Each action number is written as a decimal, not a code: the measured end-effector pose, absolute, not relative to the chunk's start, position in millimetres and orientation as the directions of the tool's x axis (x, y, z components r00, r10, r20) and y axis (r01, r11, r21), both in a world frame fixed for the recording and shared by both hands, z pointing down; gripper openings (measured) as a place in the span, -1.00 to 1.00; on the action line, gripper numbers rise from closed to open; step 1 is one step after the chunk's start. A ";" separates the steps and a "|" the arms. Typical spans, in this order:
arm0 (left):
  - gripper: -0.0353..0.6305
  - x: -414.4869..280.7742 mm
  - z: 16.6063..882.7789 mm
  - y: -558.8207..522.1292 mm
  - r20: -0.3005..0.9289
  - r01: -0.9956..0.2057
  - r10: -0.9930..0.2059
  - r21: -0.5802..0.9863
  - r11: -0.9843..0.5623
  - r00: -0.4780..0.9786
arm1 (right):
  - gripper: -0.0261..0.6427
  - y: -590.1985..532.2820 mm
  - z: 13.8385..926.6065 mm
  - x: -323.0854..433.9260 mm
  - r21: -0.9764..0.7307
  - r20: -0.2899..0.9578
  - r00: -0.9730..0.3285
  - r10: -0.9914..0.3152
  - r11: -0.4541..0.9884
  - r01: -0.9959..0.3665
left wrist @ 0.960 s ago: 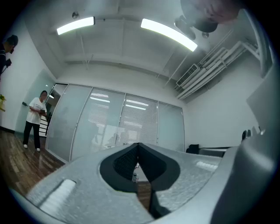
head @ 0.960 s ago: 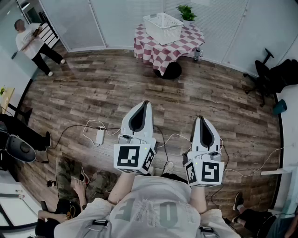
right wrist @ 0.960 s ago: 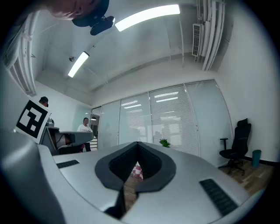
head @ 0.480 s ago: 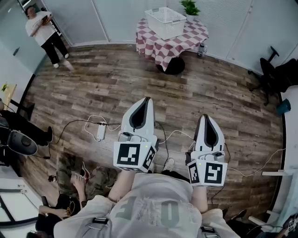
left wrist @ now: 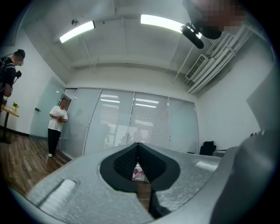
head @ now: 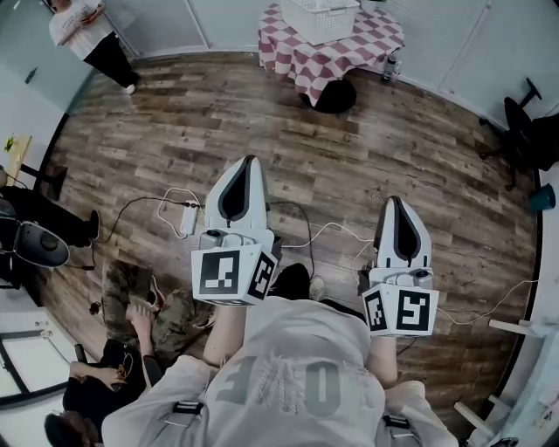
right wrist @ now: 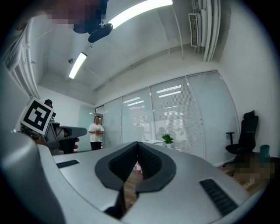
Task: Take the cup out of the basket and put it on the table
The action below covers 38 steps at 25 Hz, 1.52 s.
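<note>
From the head, looking down: left gripper (head: 245, 164) and right gripper (head: 397, 202) held out side by side over the wooden floor (head: 349, 148), both pointing up toward the table (head: 349, 52) far off at the top. On that table, a white basket (head: 319, 13), cut off by the edge. No cup to be seen, and no telling from so far whether it lies in the basket. Only here: a white power strip (head: 189, 218) with wires on the floor, a sitting person (head: 131, 349) low at the left, and a dark bottle (head: 391, 65) just beside the table. In the top left corner, a standing person (head: 87, 30).

From the left gripper view: tongs squeezed tight, tips touching, nothing between them. Through the small hole under the tips, a peek of red-and-white cloth (left wrist: 139, 171). Only here and in the other gripper view: the ceiling with its long lamps (left wrist: 162, 22). Standing person again at the left, by the glass wall.

From the right gripper view: tongs tight together too, holding nothing. Only here: a green plant (right wrist: 167, 139) straight ahead. At the left, the left gripper's marker cube (right wrist: 37, 116). At the right, a black chair (right wrist: 245, 135).
</note>
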<state>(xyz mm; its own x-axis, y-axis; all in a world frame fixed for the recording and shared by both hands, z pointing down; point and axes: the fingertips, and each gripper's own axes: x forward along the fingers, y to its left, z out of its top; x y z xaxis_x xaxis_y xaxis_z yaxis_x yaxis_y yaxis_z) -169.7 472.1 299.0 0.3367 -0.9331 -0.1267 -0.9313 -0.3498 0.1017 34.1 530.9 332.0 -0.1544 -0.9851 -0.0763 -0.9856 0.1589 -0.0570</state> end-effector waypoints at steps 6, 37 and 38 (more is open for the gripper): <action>-0.88 -169.4 290.8 448.7 -0.146 -0.945 -0.944 0.102 -0.312 0.296 | -0.89 500.2 328.9 39.7 -0.047 -0.088 -0.189 -0.978 0.193 -0.980; -0.88 -167.0 258.2 4.1 -0.184 -0.862 -0.878 0.184 -0.473 0.442 | -0.89 80.7 305.5 23.3 -0.038 -0.013 -0.096 -0.995 0.097 -0.995; -0.88 -166.7 261.4 -4.9 -0.174 -0.862 -0.880 0.188 -0.470 0.442 | -0.89 73.6 304.8 25.0 -0.036 -0.011 -0.093 -0.996 0.094 -0.995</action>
<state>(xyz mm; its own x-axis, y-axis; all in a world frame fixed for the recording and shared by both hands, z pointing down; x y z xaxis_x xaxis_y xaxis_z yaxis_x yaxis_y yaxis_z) -166.7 -4.9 261.4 0.4420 -0.8800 -0.1740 -0.8622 -0.4703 0.1884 25.0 73.6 304.8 -0.0932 -0.9956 -0.0109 -0.9950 0.0935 -0.0361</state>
